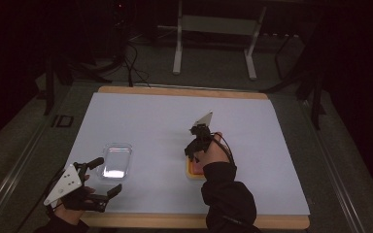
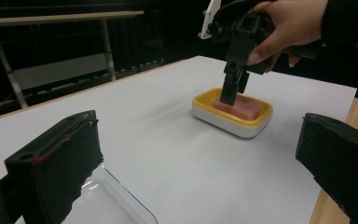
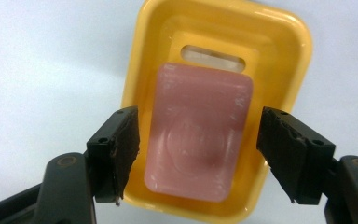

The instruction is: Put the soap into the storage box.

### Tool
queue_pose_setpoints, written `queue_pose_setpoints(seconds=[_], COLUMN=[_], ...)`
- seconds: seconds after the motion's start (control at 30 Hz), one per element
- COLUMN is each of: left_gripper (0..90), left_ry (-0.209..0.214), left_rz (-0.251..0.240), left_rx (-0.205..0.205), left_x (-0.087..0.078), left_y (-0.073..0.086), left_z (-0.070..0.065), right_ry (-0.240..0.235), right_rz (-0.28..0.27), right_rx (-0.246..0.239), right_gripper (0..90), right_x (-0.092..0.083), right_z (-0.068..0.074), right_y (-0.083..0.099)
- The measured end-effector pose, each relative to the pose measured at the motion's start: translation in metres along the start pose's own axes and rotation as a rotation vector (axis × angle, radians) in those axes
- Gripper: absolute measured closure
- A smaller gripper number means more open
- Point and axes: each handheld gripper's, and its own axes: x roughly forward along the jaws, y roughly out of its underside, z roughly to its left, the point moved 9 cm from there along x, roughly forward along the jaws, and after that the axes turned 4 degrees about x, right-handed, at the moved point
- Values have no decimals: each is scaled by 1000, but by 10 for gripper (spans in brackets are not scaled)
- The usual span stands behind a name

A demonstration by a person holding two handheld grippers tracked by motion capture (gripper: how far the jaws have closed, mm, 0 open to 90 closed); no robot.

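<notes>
Right gripper fingers spread either side of pink soap in yellow dish, not pinching; left gripper fingers spread, empty.

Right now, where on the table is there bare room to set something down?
Bare: the whole far half of the sheet, the strip between the clear lid and the soap dish, and the right side past the right gripper. Crowded: the near left around the left gripper, and the dish.
</notes>
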Motion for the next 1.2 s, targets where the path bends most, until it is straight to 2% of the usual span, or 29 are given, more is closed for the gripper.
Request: queue_pose_setpoints(seconds=[0.3, 0.37, 0.4, 0.57, 0.63, 0.73, 0.87, 1.0, 1.07, 1.13, 1.2], left_gripper=[4, 4, 4, 4, 4, 4, 4, 4, 4, 4, 4], left_ry=[5, 7, 6, 5, 6, 6, 9, 12, 13, 12, 10], left_rz=[5, 4, 8, 12, 10, 11, 13, 16, 17, 17, 19], left_rx=[3, 3, 4, 5, 5, 4, 4, 5, 6, 6, 7], left_x=[1, 1, 1, 2, 2, 2, 3, 3, 3, 3, 3], left_y=[1, 1, 1, 1, 1, 1, 2, 2, 2, 2, 3], left_z=[0, -1, -1, 0, 0, 0, -1, -1, -1, -1, -1], right_ry=[-15, -54, -71, -101, -104, -73, -96, -92, -90, -115, -127], right_rz=[-39, -49, -59, -70, -95, -151, -198, -235, -258, -284, -307], right_rx=[-50, -61, -69, -108, -121, -170, -194, -231, -230, -244, -277], right_gripper=[243, 174, 175, 136, 144, 148, 149, 155, 155, 155, 154], right_x=[-16, -20, -21, -20, -21, -23, -21, -18, -19, -23, -27], right_z=[-7, -7, -7, -8, -9, -15, -20, -31, -37, -38, -40], right_y=[-3, -3, -3, -3, -5, -7, -8, -8, -8, -6, -4])
